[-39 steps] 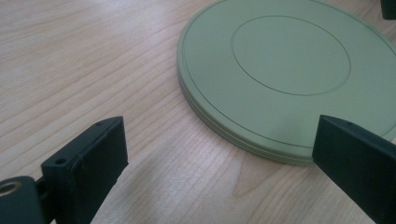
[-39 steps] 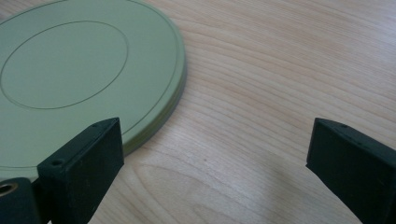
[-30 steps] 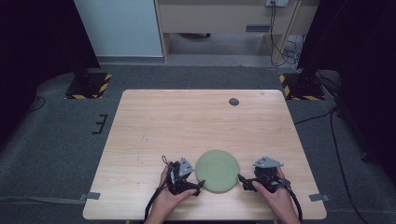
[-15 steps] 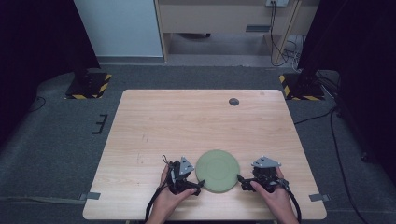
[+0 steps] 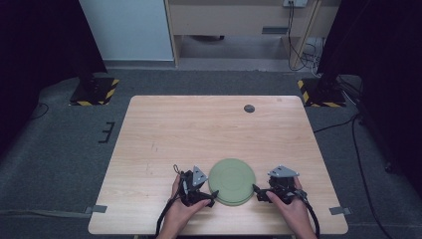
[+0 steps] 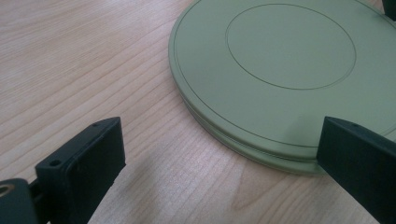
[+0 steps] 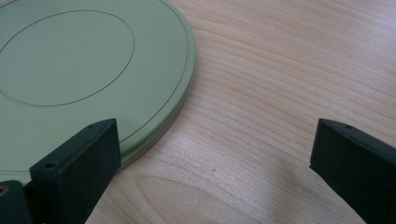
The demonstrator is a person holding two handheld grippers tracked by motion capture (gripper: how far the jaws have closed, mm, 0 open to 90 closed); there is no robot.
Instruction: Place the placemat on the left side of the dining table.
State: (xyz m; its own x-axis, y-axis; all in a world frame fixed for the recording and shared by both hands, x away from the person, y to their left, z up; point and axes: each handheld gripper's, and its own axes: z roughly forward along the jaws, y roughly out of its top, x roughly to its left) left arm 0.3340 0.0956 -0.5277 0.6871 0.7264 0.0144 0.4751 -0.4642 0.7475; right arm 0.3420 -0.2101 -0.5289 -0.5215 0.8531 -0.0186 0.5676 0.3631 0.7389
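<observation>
A flat, round, pale green disc (image 5: 232, 181) lies on the wooden table (image 5: 199, 129) near its front edge. A circle is scored in its top, and its rim shows a seam. My left gripper (image 5: 213, 198) rests at the disc's left edge, held by a hand, with its jaws open. My right gripper (image 5: 257, 194) sits at the disc's right edge, also open. In the left gripper view the disc (image 6: 285, 70) lies ahead and to the right, its rim reaching in front of the right jaw of that gripper (image 6: 222, 140). In the right gripper view the disc (image 7: 79, 70) lies left, its rim by the left jaw of the gripper (image 7: 215, 135).
A small dark round object (image 5: 249, 108) lies near the table's far edge. Bare wood stretches across the middle and back of the table. On the floor beyond the far corners stand bases with yellow-black stripes (image 5: 94, 92).
</observation>
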